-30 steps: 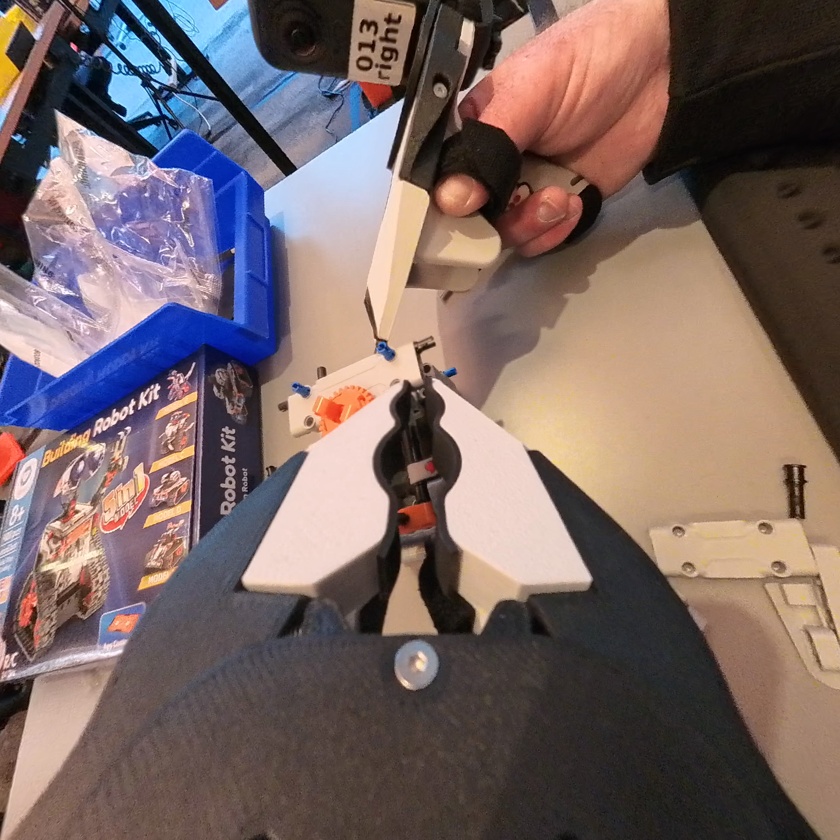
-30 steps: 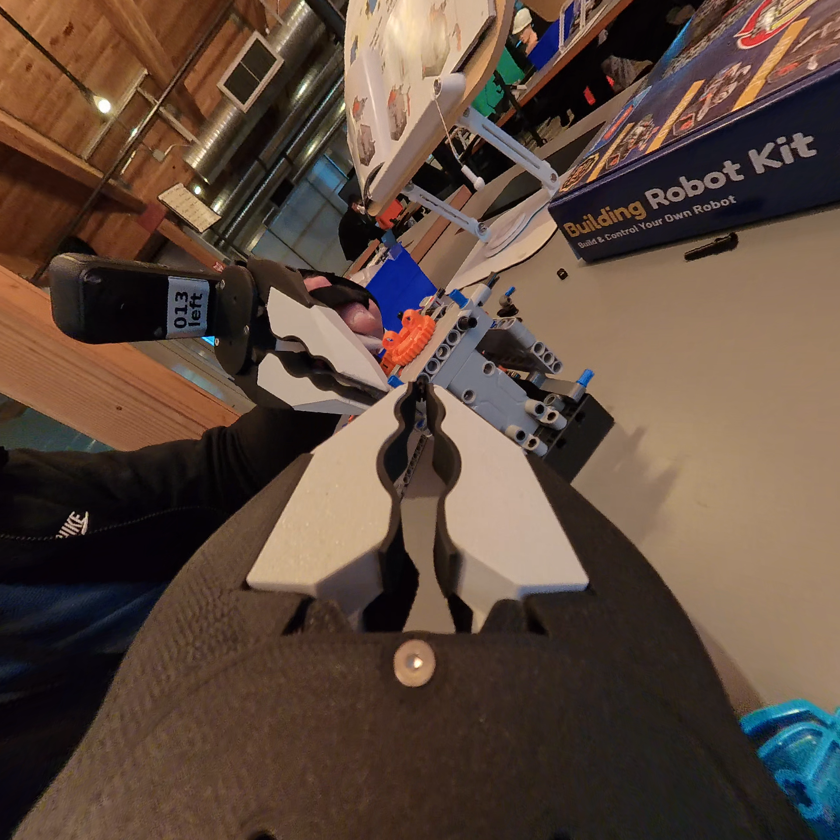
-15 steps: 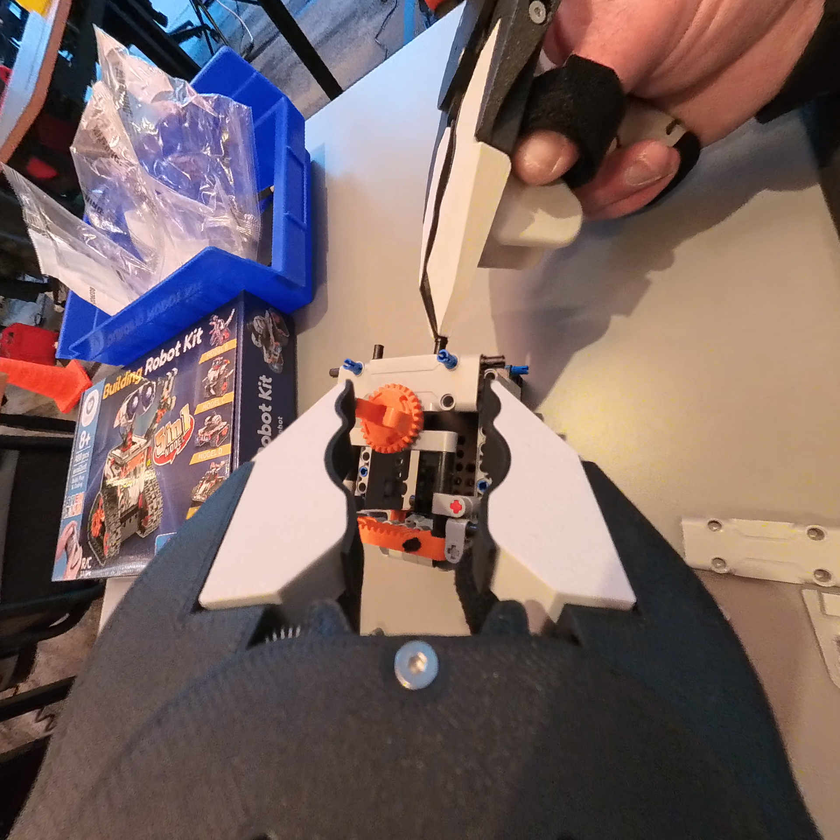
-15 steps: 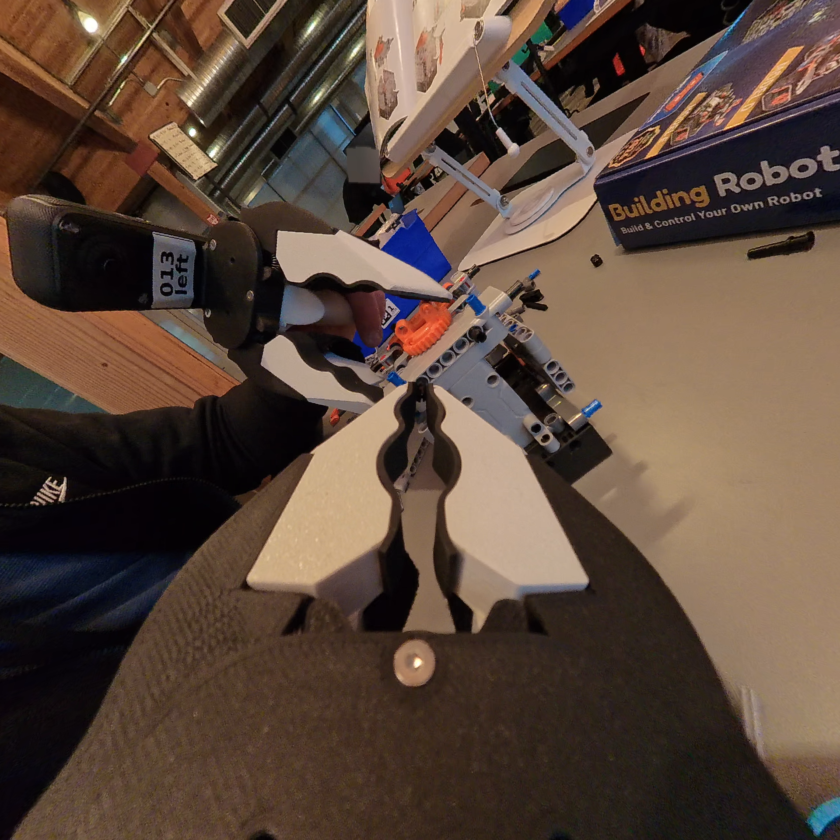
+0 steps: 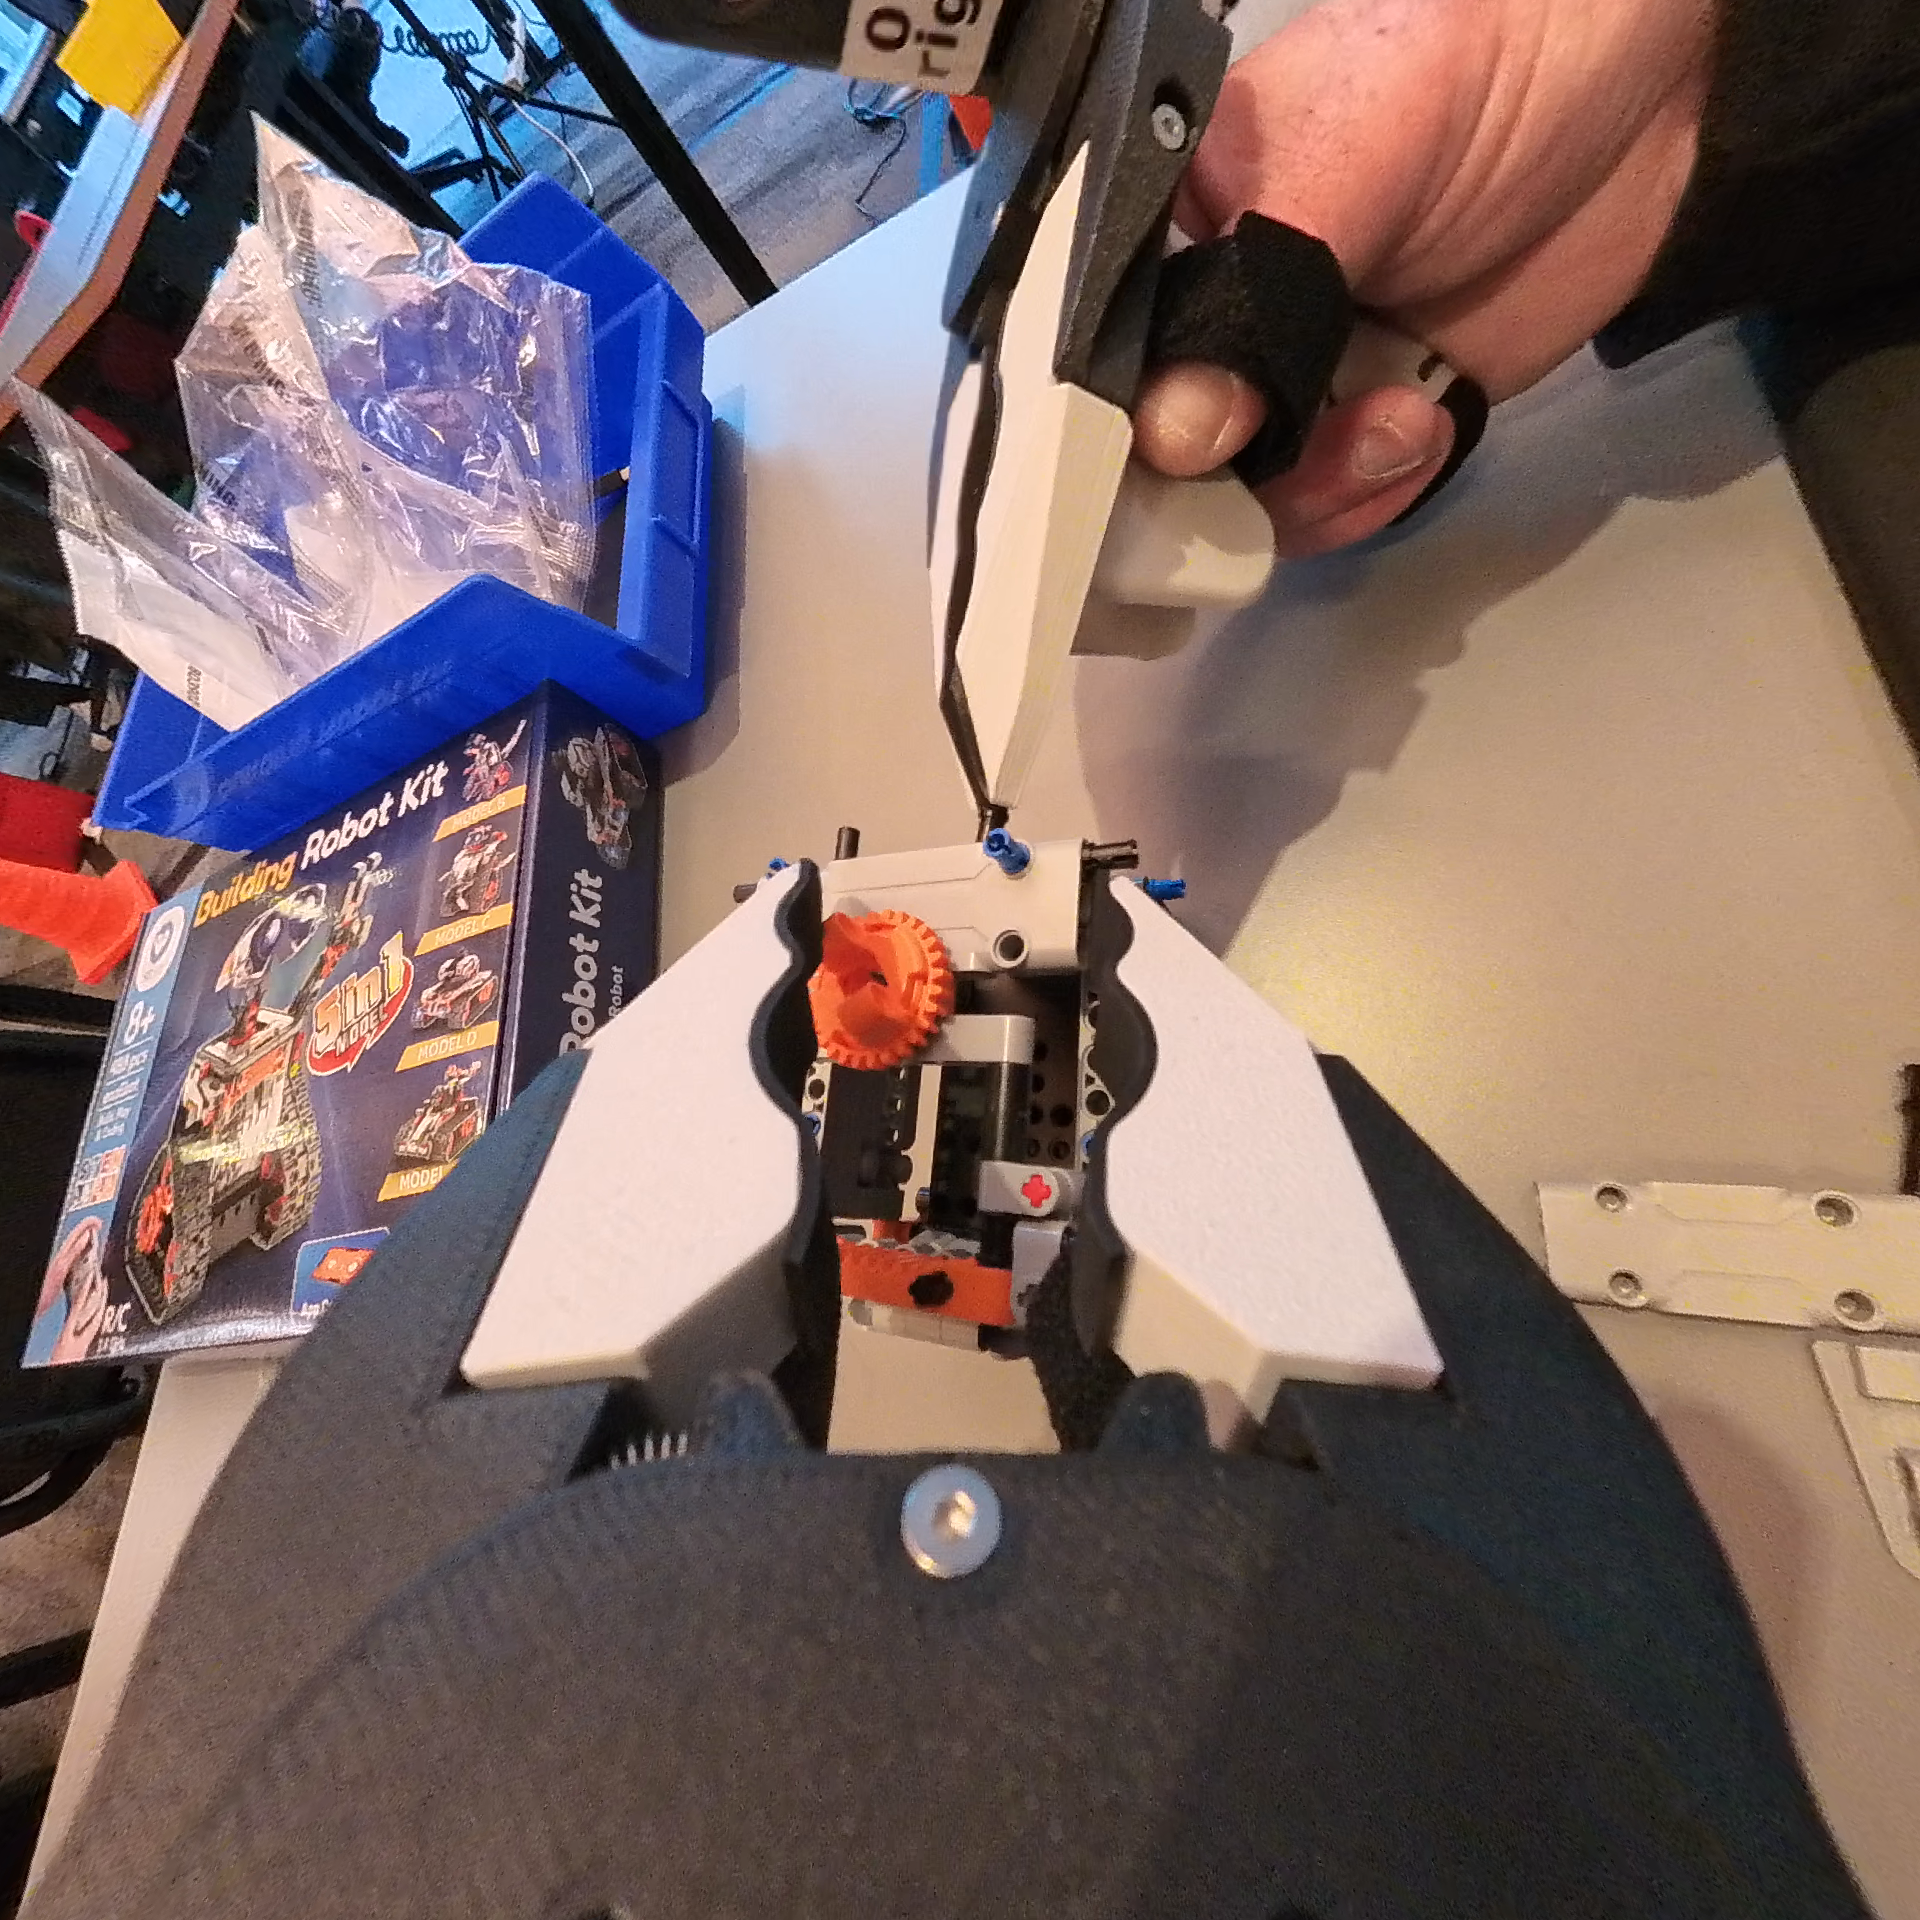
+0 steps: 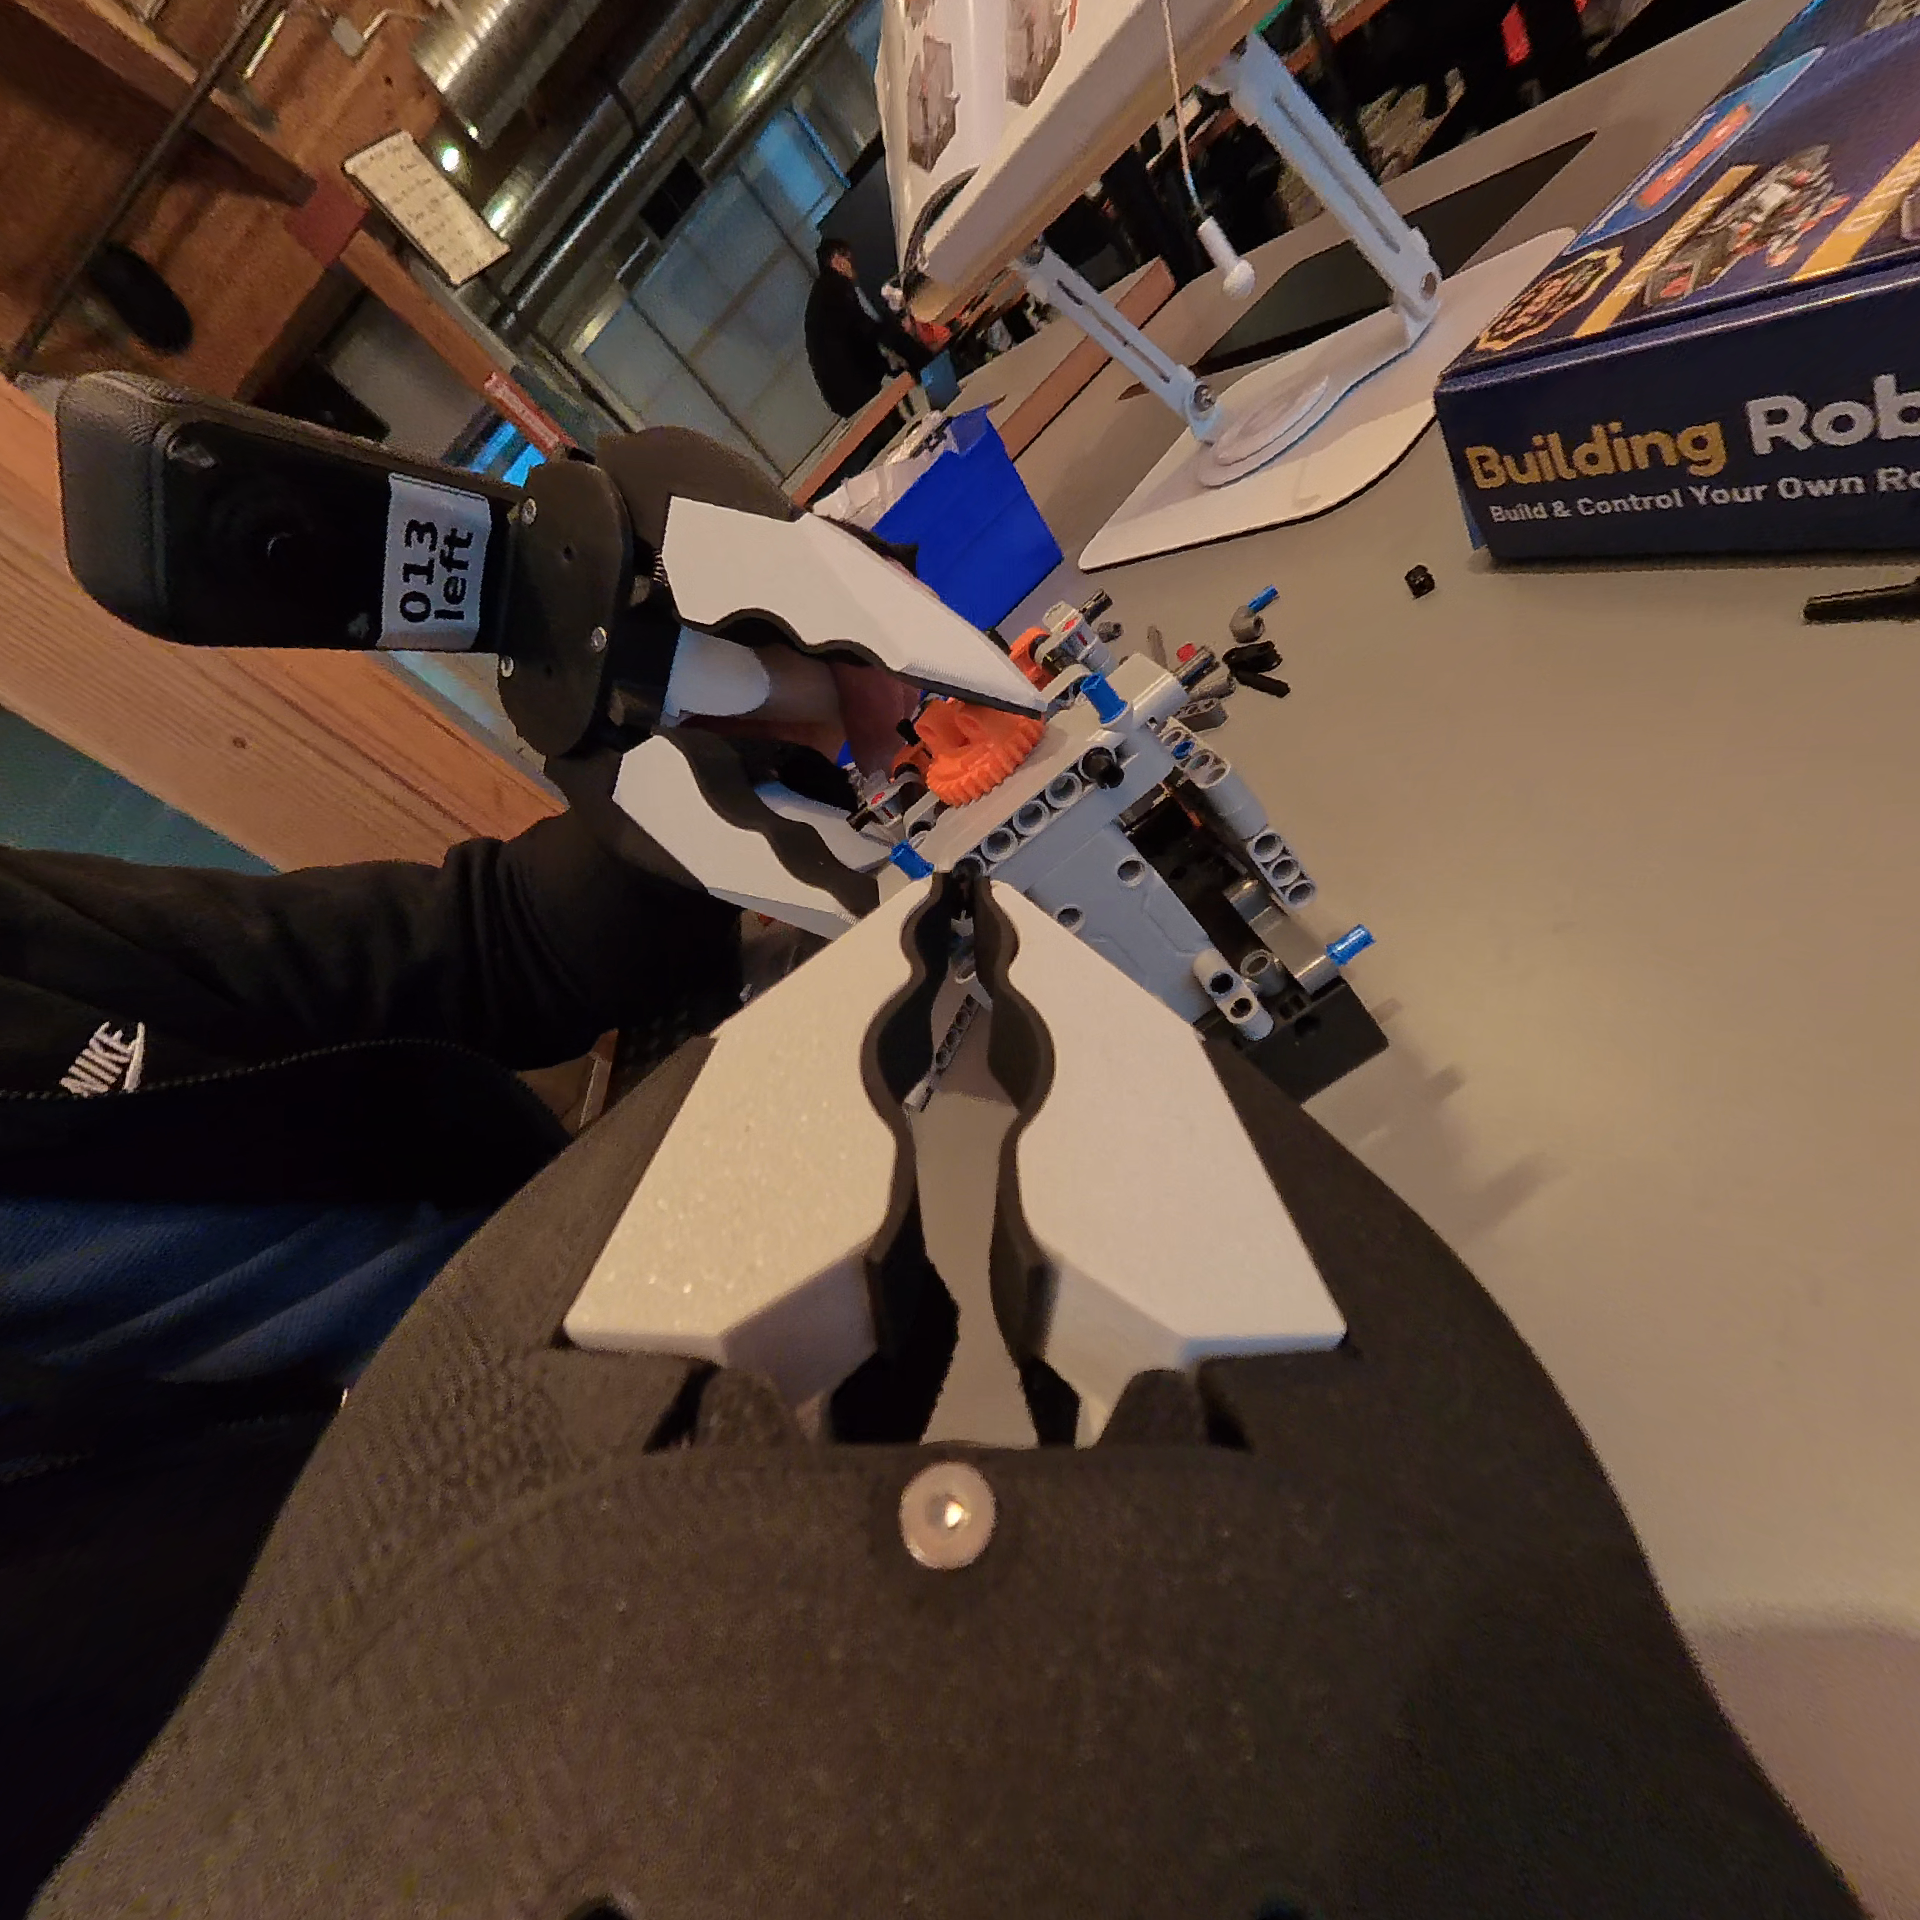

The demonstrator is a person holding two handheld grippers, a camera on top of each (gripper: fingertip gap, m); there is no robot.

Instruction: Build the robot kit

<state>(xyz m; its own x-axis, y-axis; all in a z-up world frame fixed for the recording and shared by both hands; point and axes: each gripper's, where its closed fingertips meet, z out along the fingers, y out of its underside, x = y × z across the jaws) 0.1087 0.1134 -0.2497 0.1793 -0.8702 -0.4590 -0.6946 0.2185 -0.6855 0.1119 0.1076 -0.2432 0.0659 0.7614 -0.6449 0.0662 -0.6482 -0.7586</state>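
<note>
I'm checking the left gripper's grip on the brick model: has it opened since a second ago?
Yes. The left gripper was shut a second ago; now it is open and straddles the brick model beside the kit box.

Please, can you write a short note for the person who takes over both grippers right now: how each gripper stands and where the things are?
Left gripper: open, its fingers on either side of the grey and black brick model with the orange gear; contact cannot be told.
Right gripper: shut on a thin grey strip with holes, tip at the model's upper edge, beside a blue pin.
The model stands on the grey table.
A dark blue printed kit box and a blue plastic bin holding clear bags lie beside it.
</note>
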